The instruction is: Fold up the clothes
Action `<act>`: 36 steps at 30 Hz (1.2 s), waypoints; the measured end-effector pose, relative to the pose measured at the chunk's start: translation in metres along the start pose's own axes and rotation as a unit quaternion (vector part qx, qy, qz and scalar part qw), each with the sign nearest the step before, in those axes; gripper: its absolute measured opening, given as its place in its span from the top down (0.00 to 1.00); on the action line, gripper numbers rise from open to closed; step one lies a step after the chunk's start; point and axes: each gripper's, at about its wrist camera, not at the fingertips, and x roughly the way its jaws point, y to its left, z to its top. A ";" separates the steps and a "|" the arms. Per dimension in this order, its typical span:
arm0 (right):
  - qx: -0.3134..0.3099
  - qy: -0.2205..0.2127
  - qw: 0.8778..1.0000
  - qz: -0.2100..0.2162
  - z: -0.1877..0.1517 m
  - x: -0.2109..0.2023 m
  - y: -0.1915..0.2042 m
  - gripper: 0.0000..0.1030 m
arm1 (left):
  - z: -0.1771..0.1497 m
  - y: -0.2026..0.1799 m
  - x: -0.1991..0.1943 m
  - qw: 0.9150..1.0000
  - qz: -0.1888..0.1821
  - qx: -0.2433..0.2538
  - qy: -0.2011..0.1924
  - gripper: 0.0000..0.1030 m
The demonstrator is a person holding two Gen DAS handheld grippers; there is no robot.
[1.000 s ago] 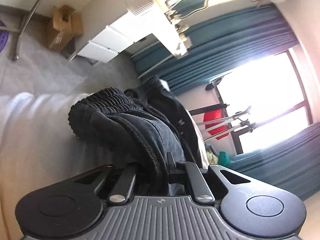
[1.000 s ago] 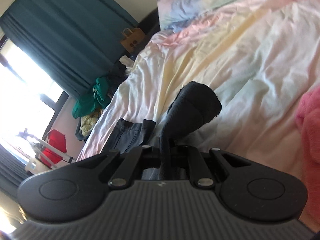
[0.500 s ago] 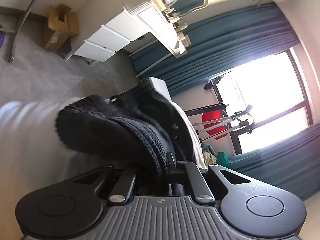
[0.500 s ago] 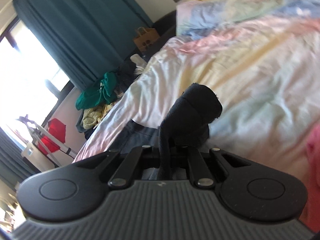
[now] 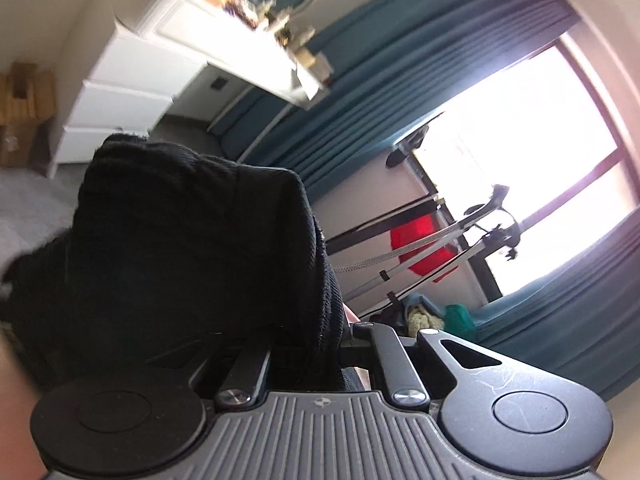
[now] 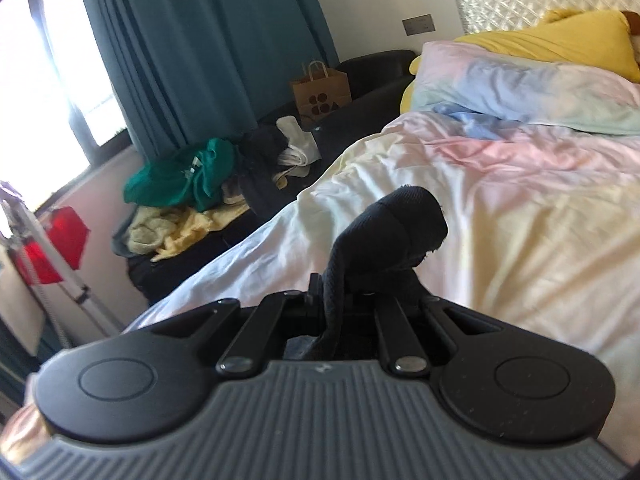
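Observation:
A black ribbed garment (image 5: 192, 248) fills the left half of the left wrist view, bunched up and draped over my left gripper (image 5: 320, 344), which is shut on a fold of it. In the right wrist view another end of the black garment (image 6: 396, 232) sticks up as a rounded lump from my right gripper (image 6: 340, 300), shut on the cloth. The fingertips of both grippers are hidden by fabric. Below and beyond the right gripper lies the bed with its pastel duvet (image 6: 520, 200).
A white dresser (image 5: 132, 92) and teal curtains (image 5: 380, 80) stand beyond the left gripper, with a bright window and a drying rack (image 5: 420, 248) bearing something red. Beside the bed, a dark bench holds a clothes pile (image 6: 192, 192) and a paper bag (image 6: 320, 94). Pillows (image 6: 520, 84) lie at the headboard.
Both grippers have swung and risen with the black garment. It has lifted off the bed and now looms large before the left camera. The right view has rolled level toward the pillows.

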 end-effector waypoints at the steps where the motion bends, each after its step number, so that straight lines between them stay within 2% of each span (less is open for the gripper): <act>1: -0.010 0.003 1.000 -0.011 -0.005 0.020 0.009 0.92 | 0.001 -0.005 0.023 1.000 0.005 0.002 0.004 0.91; 4: -0.027 0.025 0.998 -0.043 -0.021 0.071 0.027 0.92 | -0.003 -0.008 0.092 0.999 0.036 0.024 0.012 0.90; 6: -0.042 0.041 0.997 -0.058 -0.032 0.101 0.036 0.91 | -0.012 -0.006 0.128 0.996 0.073 0.040 0.024 0.89; 9: -0.043 0.055 0.995 -0.065 -0.046 0.126 0.042 0.89 | -0.018 0.008 0.165 0.992 0.103 0.054 0.050 0.86; 11: -0.043 0.060 0.995 -0.074 -0.054 0.135 0.045 0.86 | -0.018 0.014 0.170 0.992 0.099 0.046 0.057 0.79; 13: -0.040 0.060 0.995 -0.068 -0.057 0.135 0.043 0.85 | -0.016 0.014 0.161 0.993 0.090 0.051 0.060 0.68; 14: -0.037 0.061 0.996 -0.060 -0.057 0.132 0.041 0.81 | -0.015 0.013 0.156 0.993 0.086 0.053 0.062 0.58; 15: -0.031 0.065 0.996 -0.048 -0.056 0.129 0.038 0.72 | -0.014 0.012 0.152 0.993 0.082 0.056 0.063 0.49; 17: -0.020 0.074 0.997 -0.025 -0.051 0.117 0.028 0.59 | -0.011 0.006 0.132 0.993 0.079 0.069 0.061 0.39; 20: -0.001 0.049 0.999 -0.004 -0.050 0.080 0.013 0.40 | -0.012 0.000 0.091 0.993 0.050 0.086 0.058 0.25; 23: 0.049 0.043 0.997 0.047 -0.063 0.035 -0.013 0.30 | -0.027 0.017 0.038 0.997 0.006 0.057 0.052 0.17; 25: 0.096 0.060 0.990 0.087 -0.080 0.009 -0.033 0.30 | -0.042 0.046 0.006 0.997 -0.030 -0.018 0.067 0.11; 27: 0.141 0.098 0.979 0.111 -0.100 -0.008 -0.049 0.30 | -0.061 0.079 -0.024 0.989 -0.070 -0.106 0.081 0.08; 29: 0.188 0.140 0.963 0.131 -0.121 -0.018 -0.063 0.30 | -0.081 0.107 -0.044 0.980 -0.082 -0.167 0.068 0.03; 33: 0.264 0.213 0.924 0.177 -0.151 -0.022 -0.077 0.30 | -0.105 0.157 -0.055 0.968 -0.073 -0.236 0.042 0.02; 35: 0.272 0.221 0.916 0.194 -0.154 -0.024 -0.074 0.30 | -0.113 0.173 -0.049 0.962 -0.072 -0.259 0.041 0.02; 36: 0.275 0.215 0.914 0.209 -0.155 -0.025 -0.073 0.30 | -0.113 0.175 -0.044 0.964 -0.070 -0.252 0.037 0.02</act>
